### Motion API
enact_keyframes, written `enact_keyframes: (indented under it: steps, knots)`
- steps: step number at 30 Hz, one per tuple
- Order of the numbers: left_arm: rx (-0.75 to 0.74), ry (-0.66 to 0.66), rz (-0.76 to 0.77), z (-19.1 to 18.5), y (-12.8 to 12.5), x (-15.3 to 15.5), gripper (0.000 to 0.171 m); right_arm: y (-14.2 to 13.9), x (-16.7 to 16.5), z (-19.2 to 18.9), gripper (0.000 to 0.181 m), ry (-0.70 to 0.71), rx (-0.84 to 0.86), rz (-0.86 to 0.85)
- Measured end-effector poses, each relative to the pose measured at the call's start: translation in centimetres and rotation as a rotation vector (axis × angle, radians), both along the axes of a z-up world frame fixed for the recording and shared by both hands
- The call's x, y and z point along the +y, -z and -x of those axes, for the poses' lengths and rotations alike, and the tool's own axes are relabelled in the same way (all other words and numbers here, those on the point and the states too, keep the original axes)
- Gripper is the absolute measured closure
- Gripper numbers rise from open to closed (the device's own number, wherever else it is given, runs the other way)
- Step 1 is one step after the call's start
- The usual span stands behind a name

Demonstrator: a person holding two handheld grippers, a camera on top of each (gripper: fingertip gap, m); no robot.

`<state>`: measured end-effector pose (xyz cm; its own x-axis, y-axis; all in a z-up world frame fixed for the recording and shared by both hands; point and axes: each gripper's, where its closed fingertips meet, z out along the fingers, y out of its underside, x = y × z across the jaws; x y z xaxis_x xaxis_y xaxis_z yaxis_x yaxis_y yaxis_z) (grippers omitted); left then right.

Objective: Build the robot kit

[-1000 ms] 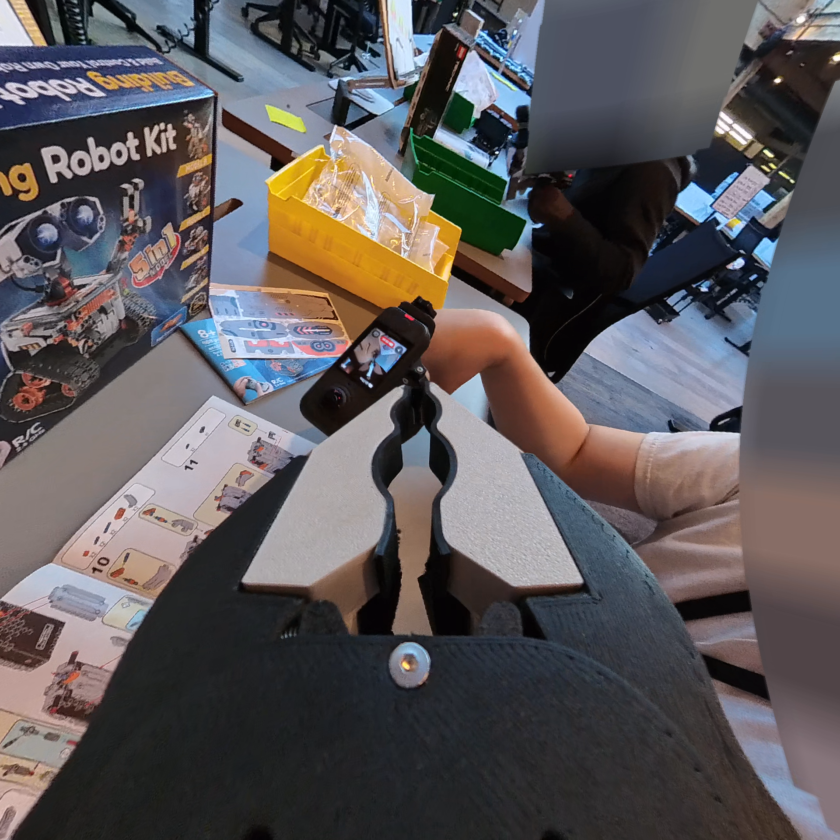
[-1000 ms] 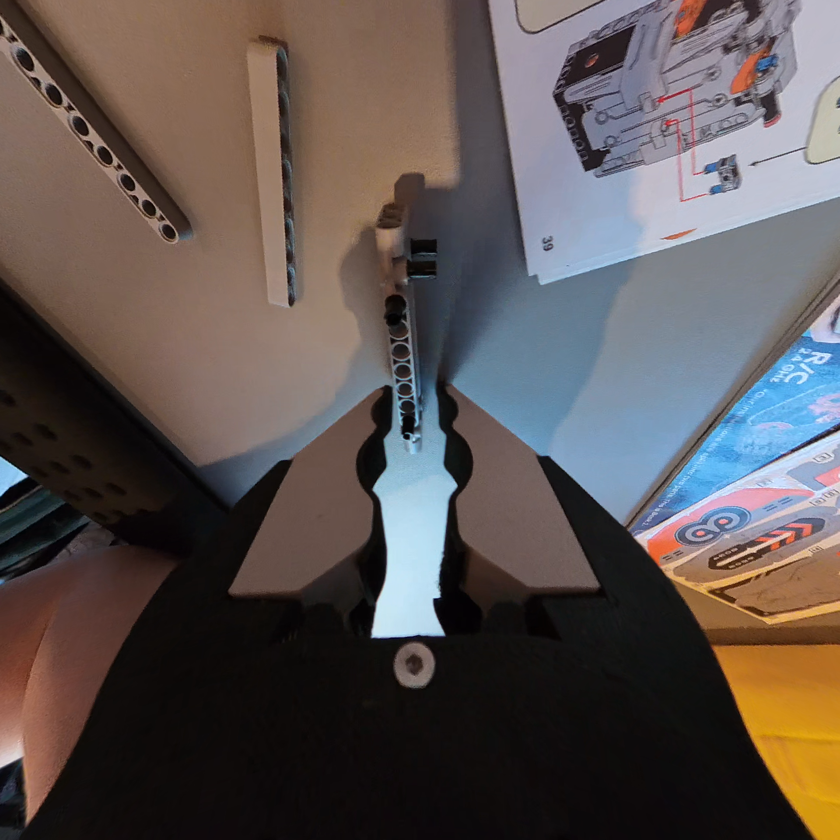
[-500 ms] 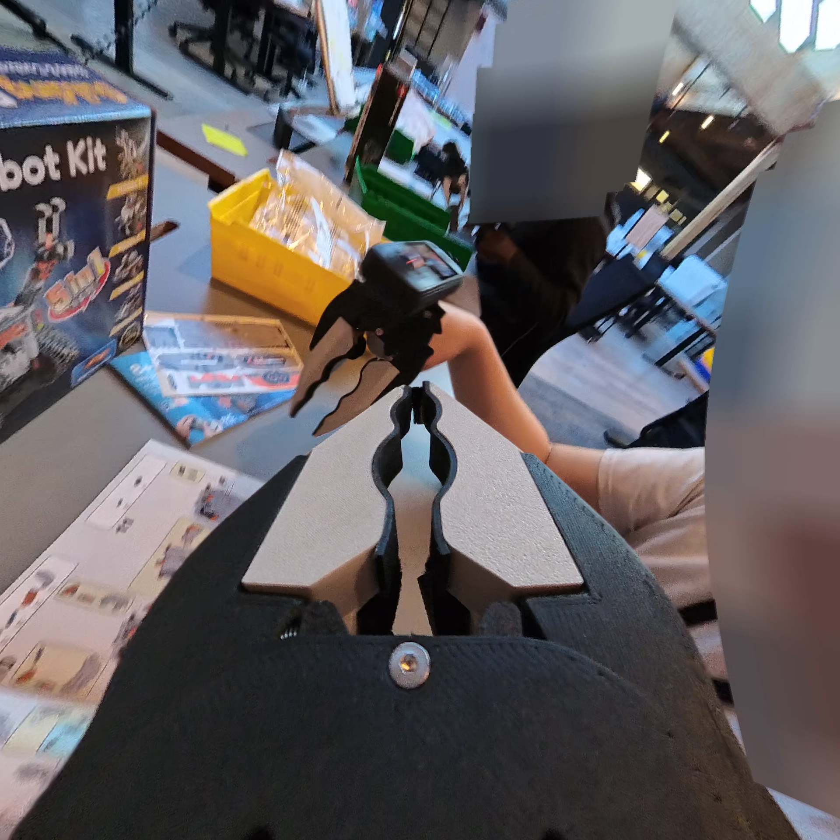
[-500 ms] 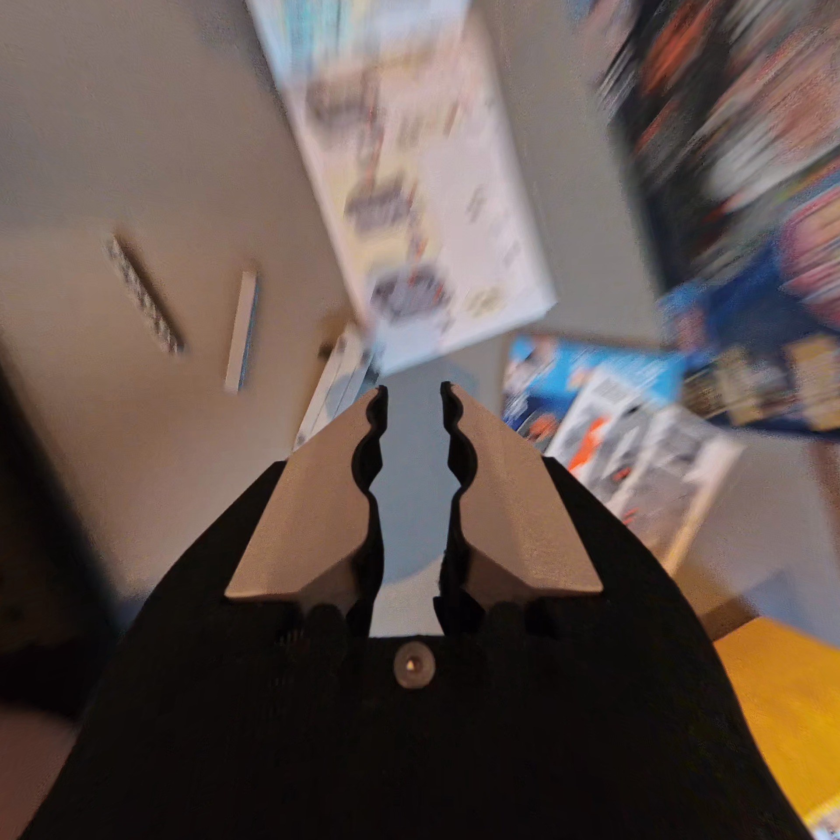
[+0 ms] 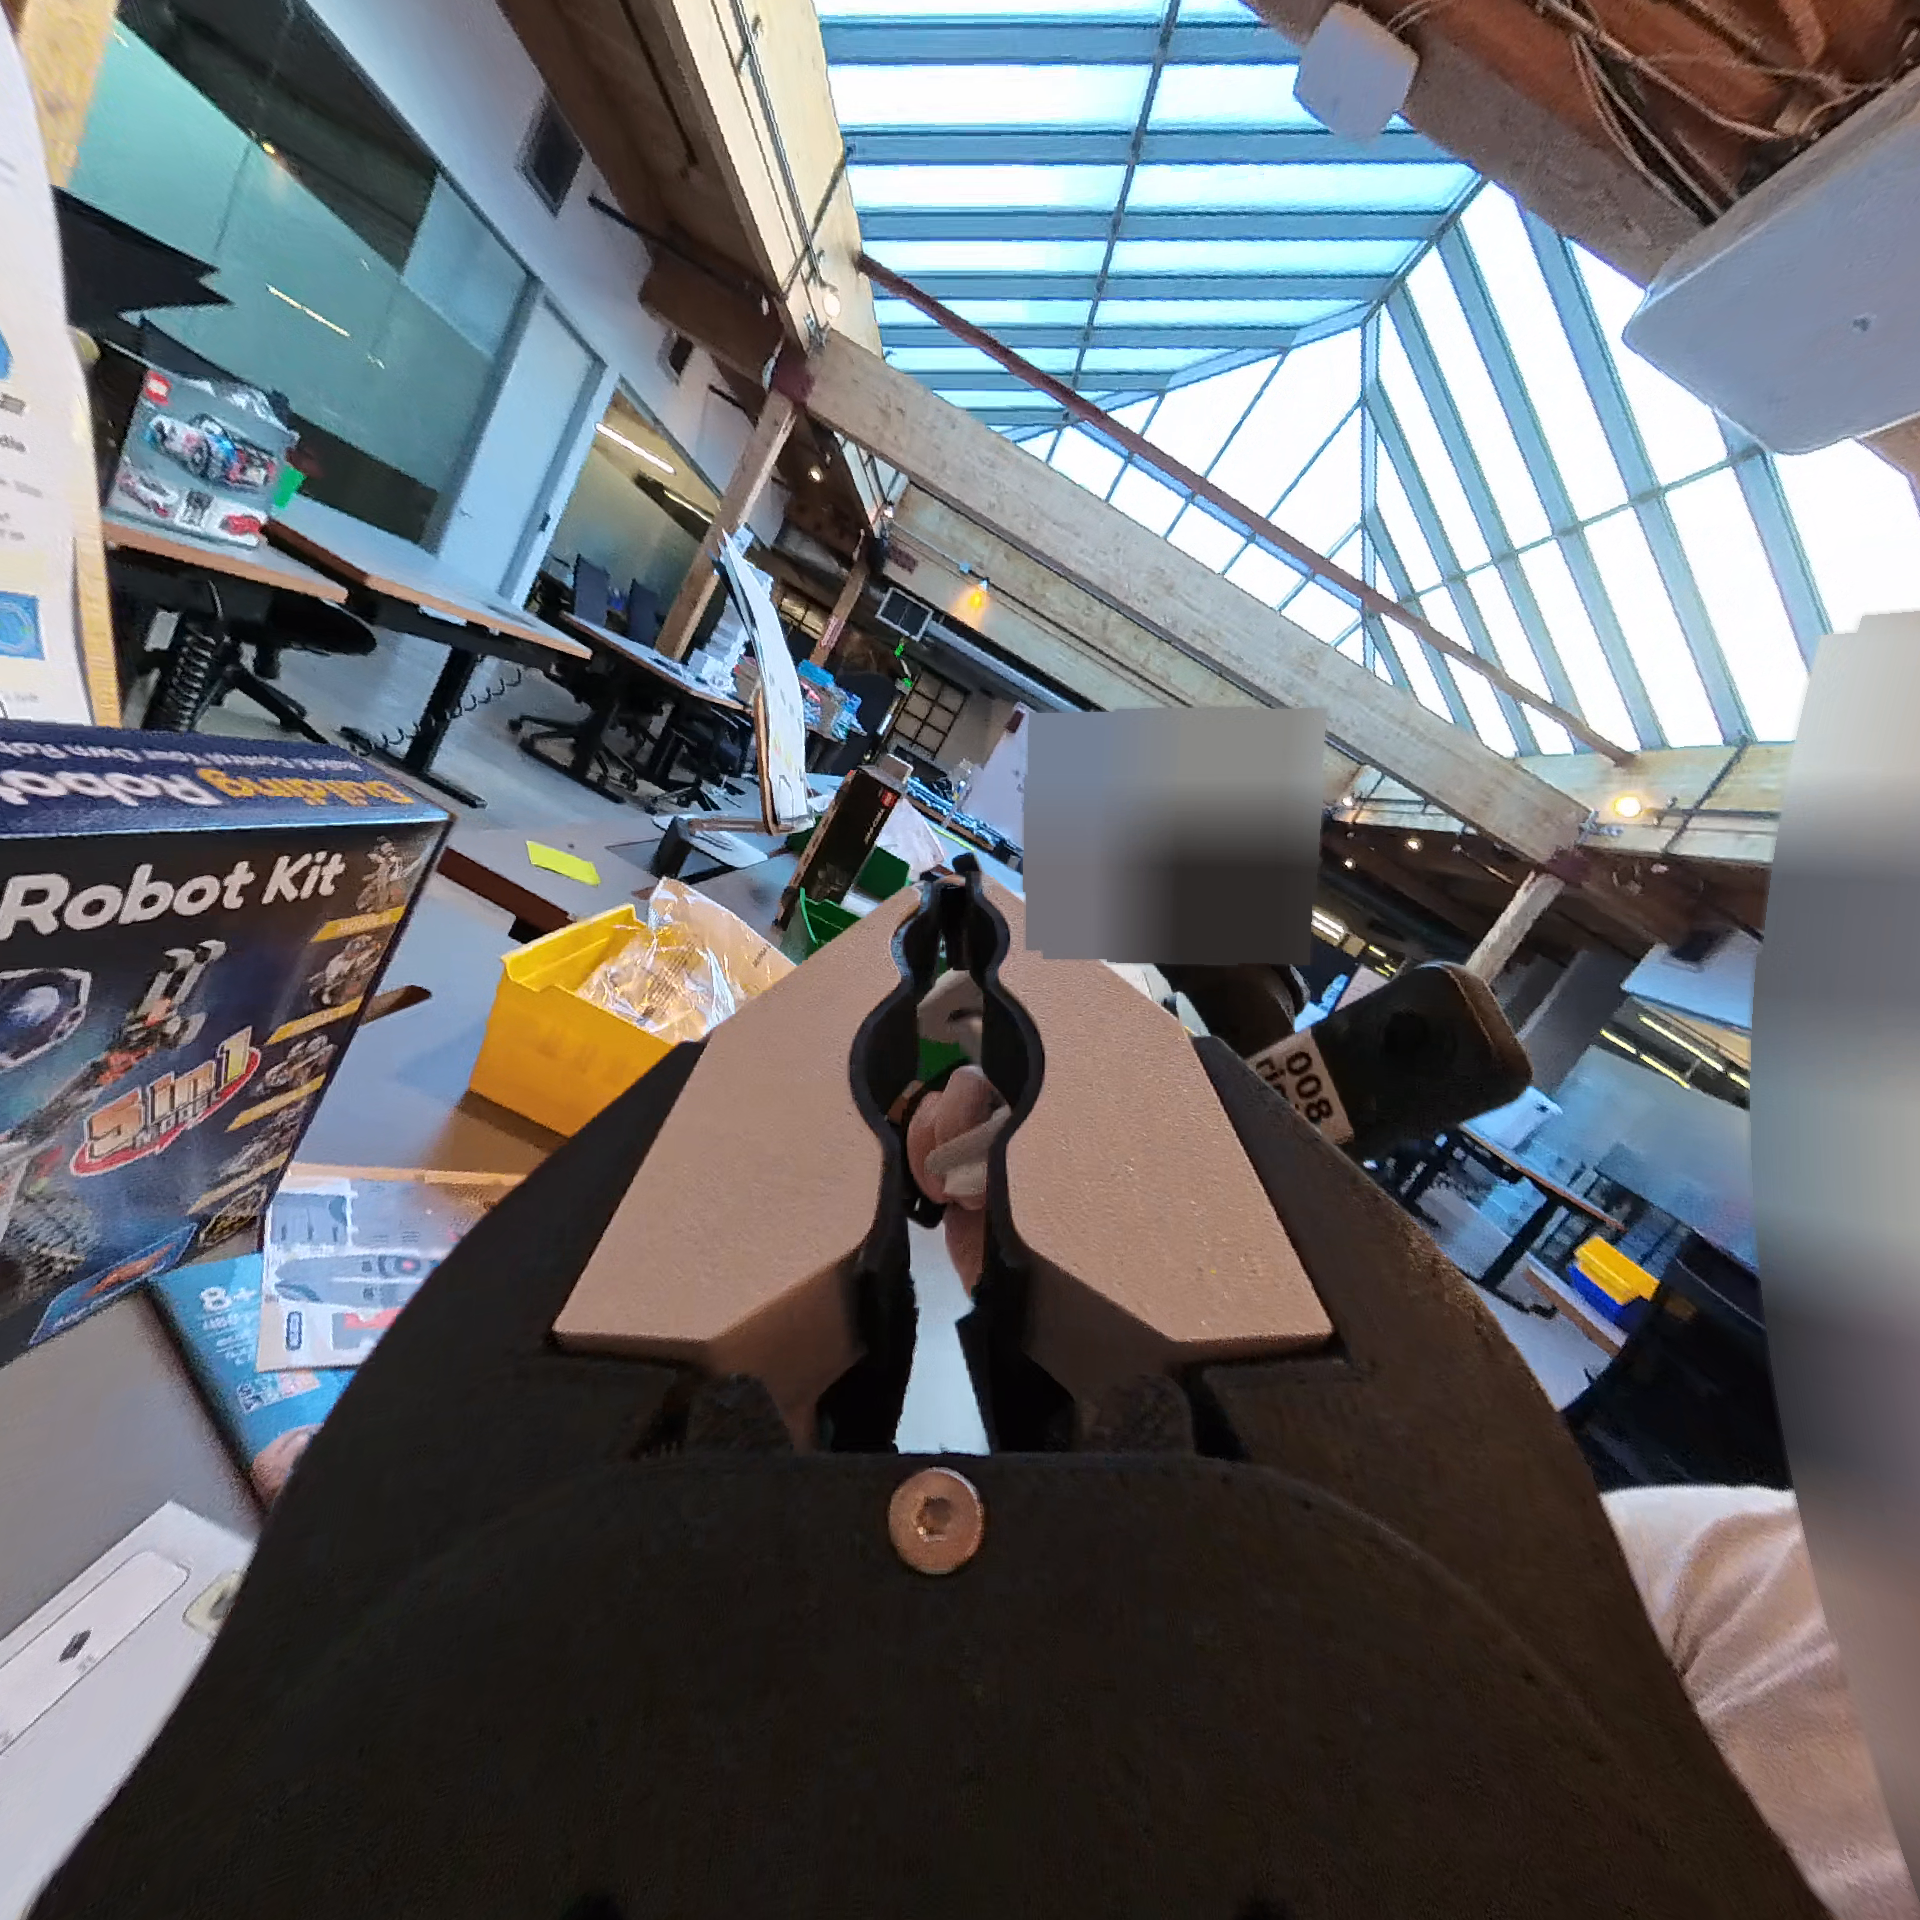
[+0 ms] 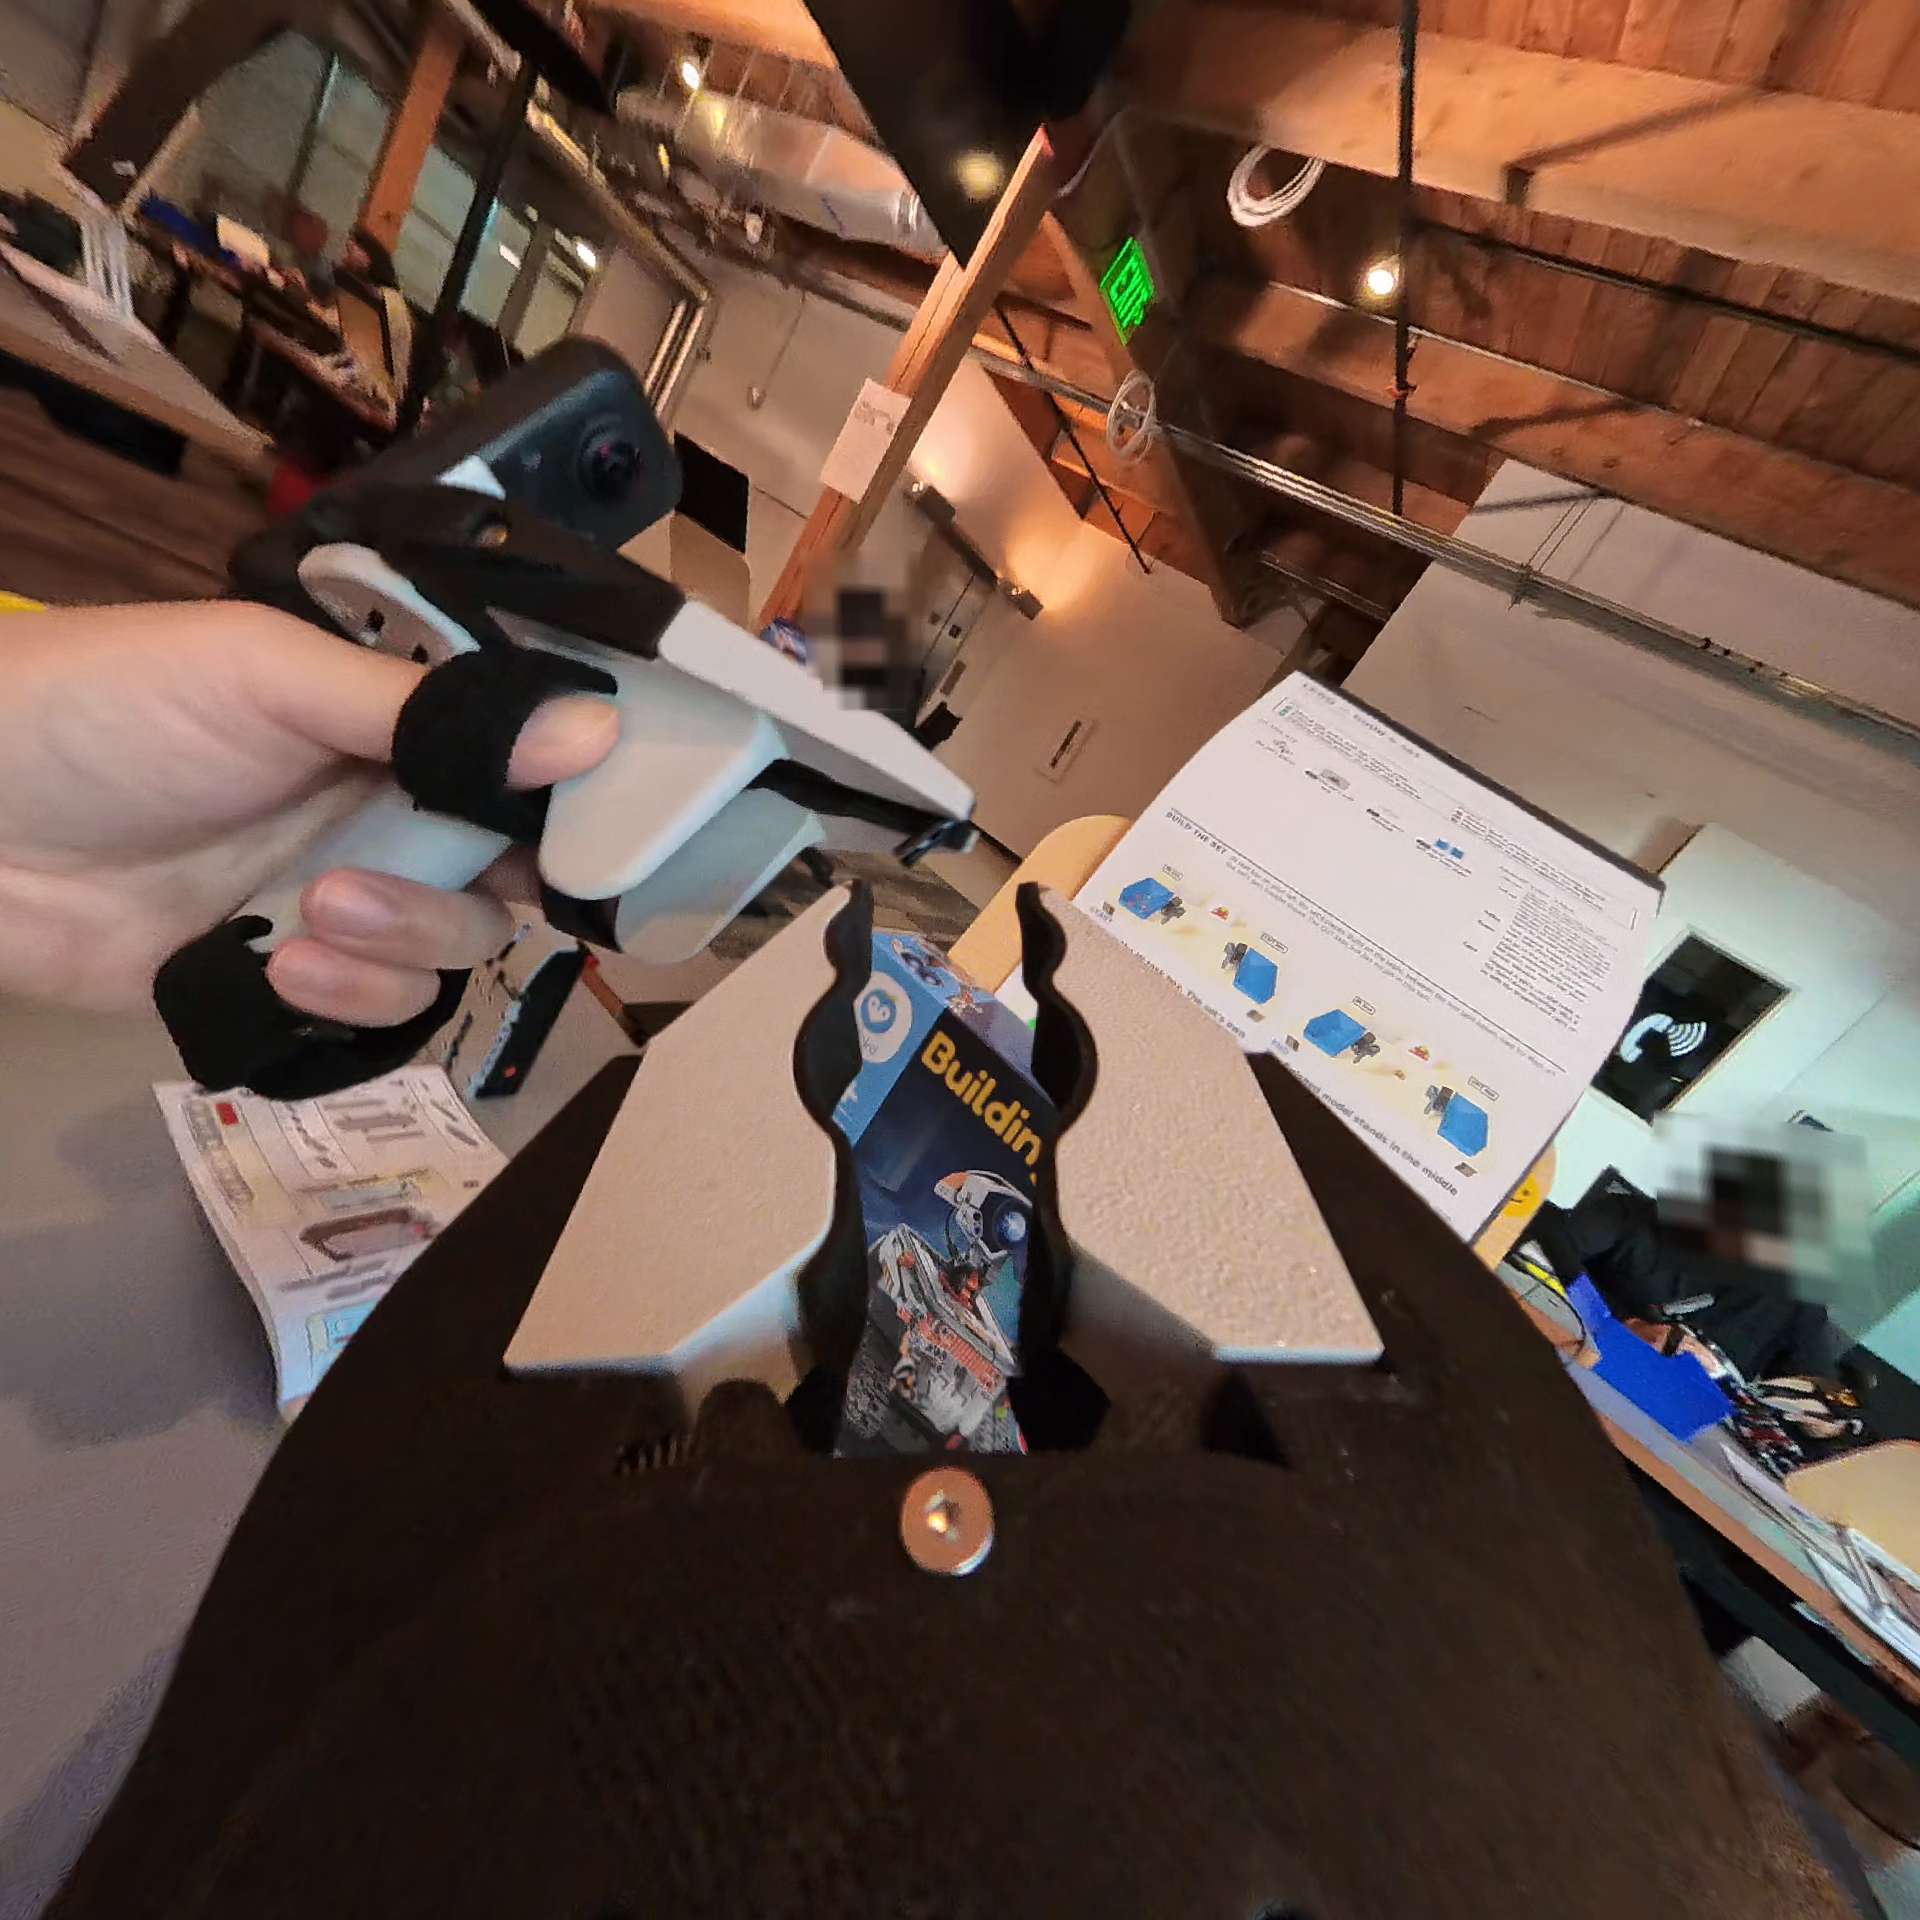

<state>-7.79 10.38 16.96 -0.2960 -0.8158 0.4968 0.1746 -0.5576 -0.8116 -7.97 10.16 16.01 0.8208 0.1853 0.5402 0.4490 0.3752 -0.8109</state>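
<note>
My left gripper [image 5: 951,896] is shut and empty, raised off the table and tilted up toward the skylight. It also shows in the right wrist view [image 6: 935,816], held in a person's hand [image 6: 208,769] at the upper left. My right gripper [image 6: 940,914] is open a little and empty, above the grey table [image 6: 83,1195], pointing at the dark blue robot kit box [image 6: 935,1195]. A black part of it shows in the left wrist view [image 5: 1392,1049]. The box [image 5: 187,997] stands left of my left gripper.
A yellow bin [image 5: 561,1029] with plastic bags sits behind the box. A sticker sheet [image 5: 343,1278] and an open instruction booklet [image 6: 322,1195] lie on the table. A white printed board [image 6: 1382,956] stands behind the box. People sit at desks to the right. Only a small space, under 4 cm, lies between the two pairs of fingers.
Both grippers have lifted from the table and tilted upward. The right gripper has come away from the grey beam it was around, which is out of view now. The left stays shut.
</note>
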Motion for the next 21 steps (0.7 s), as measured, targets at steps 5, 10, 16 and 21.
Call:
enact_keyframes:
  steps: [5, 10, 16, 21]
  knots:
    - [-0.025, -0.018, -0.019, -0.8, -0.3, -0.9, 0.17, -0.6, 0.2, -0.7, 0.16, 0.026, 0.132, -0.008]
    - [-0.04, -0.054, -0.055, -0.9, -0.7, -1.0, 0.17, -0.6, -0.3, 0.0, 0.178, -0.019, 0.141, -0.019]
    - [-0.044, -0.056, -0.078, -0.7, -0.8, -1.1, 0.17, -1.0, -0.5, -0.2, 0.176, -0.053, 0.203, -0.026]
    - [-0.046, -0.041, -0.093, -0.9, -0.9, -1.6, 0.17, -1.5, -1.1, -0.4, 0.179, -0.165, 0.303, -0.013]
